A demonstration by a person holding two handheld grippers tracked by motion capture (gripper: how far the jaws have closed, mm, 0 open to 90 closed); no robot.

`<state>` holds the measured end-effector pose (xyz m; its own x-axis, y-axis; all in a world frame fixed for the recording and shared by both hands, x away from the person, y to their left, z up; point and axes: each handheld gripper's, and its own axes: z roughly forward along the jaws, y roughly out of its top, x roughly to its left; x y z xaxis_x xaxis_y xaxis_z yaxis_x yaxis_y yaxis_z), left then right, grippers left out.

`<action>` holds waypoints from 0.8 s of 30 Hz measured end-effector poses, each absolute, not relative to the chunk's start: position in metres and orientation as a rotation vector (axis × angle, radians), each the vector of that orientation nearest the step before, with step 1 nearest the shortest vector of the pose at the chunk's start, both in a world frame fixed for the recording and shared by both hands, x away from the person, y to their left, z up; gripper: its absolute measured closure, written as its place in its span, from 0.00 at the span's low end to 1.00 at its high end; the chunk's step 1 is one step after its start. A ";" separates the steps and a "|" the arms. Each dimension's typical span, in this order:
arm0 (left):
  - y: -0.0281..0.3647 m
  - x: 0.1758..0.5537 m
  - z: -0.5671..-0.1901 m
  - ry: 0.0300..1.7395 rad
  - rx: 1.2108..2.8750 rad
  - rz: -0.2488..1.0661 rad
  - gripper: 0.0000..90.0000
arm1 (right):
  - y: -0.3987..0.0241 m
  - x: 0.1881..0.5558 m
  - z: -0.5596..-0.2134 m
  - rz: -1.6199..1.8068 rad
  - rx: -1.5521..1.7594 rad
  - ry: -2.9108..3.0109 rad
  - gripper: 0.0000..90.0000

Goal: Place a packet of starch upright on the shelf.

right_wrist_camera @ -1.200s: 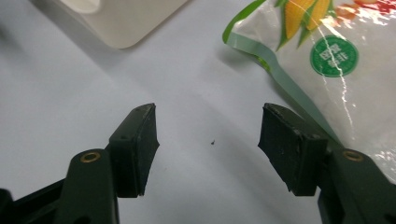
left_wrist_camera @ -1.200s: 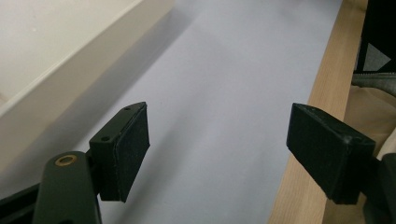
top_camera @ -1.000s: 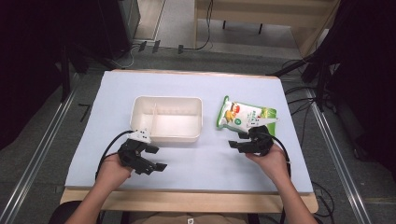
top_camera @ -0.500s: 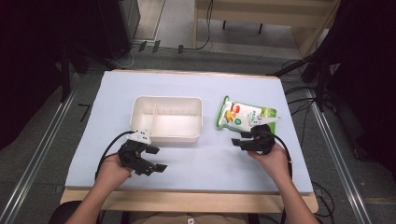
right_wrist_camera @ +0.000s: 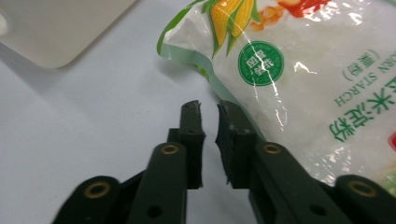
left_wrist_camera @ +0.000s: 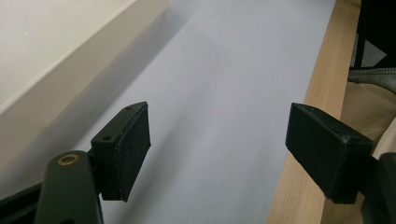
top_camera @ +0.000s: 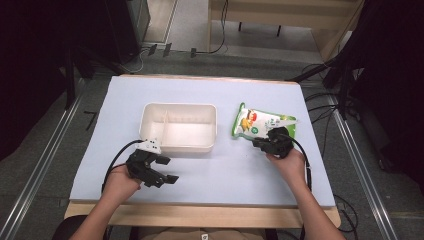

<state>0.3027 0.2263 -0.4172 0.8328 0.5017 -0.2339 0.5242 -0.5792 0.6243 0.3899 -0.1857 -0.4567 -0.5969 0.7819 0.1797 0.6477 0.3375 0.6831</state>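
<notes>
The right claw (right_wrist_camera: 209, 109) has just been closing – jaws nearly together at the starch bag's (top_camera: 262, 123) near edge, nothing visibly pinched. The bag lies just ahead on the tabletop (top_camera: 240, 170), beside the white tray (top_camera: 178, 146); the left claw (top_camera: 165, 169) – wide open, empty – is well apart.

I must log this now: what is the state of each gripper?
Left gripper: open, holding nothing.
Right gripper: jaws have just been closing, nearly shut, beside the starch bag; nothing visibly between them.

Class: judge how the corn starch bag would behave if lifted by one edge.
The corn starch bag would probably sag, since its film is creased and wrinkled. Its glossy surface may slip between pads. Lying flat and pillow-like, it looks unlikely to roll.
</notes>
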 end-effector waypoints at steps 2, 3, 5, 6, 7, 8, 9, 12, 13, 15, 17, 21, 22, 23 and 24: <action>0.227 0.303 -0.417 0.746 2.287 -0.045 0.25 | -0.182 0.395 -0.462 1.066 1.310 2.438 0.97; 0.227 0.303 -0.417 0.746 2.286 -0.044 0.25 | -0.181 0.398 -0.465 1.049 1.317 2.439 0.98; 0.227 0.303 -0.417 0.747 2.285 -0.044 0.25 | -0.185 0.406 -0.472 1.011 1.364 2.434 1.00; 0.228 0.303 -0.418 0.740 2.282 -0.044 0.25 | -0.189 0.408 -0.473 1.039 1.396 2.424 1.00; 0.228 0.303 -0.418 0.740 2.282 -0.044 0.25 | -0.191 0.409 -0.473 1.052 1.405 2.423 1.00; 0.228 0.303 -0.417 0.738 2.292 -0.042 0.25 | -0.192 0.409 -0.473 1.048 1.411 2.417 1.00; 0.228 0.303 -0.417 0.738 2.292 -0.042 0.25 | -0.193 0.409 -0.473 1.035 1.401 2.414 1.00; 0.229 0.303 -0.417 0.741 2.287 -0.041 0.25 | -0.195 0.409 -0.472 1.018 1.410 2.404 1.00; 0.228 0.302 -0.417 0.740 2.286 -0.043 0.25 | -0.197 0.410 -0.472 1.013 1.413 2.400 1.00; 0.228 0.301 -0.417 0.742 2.287 -0.041 0.25 | -0.203 0.411 -0.472 0.997 1.427 2.386 1.00; 0.228 0.301 -0.417 0.744 2.287 -0.039 0.25 | -0.207 0.413 -0.472 0.993 1.452 2.371 1.00; 0.229 0.300 -0.416 0.745 2.289 -0.038 0.25 | -0.217 0.416 -0.472 0.983 1.494 2.341 1.00; 0.230 0.300 -0.416 0.751 2.285 -0.037 0.25 | -0.218 0.416 -0.472 0.982 1.510 2.335 1.00; 0.230 0.300 -0.416 0.751 2.285 -0.037 0.25 | -0.218 0.417 -0.471 0.975 1.512 2.343 1.00; 0.230 0.300 -0.416 0.751 2.283 -0.038 0.25 | -0.218 0.417 -0.471 0.975 1.512 2.343 1.00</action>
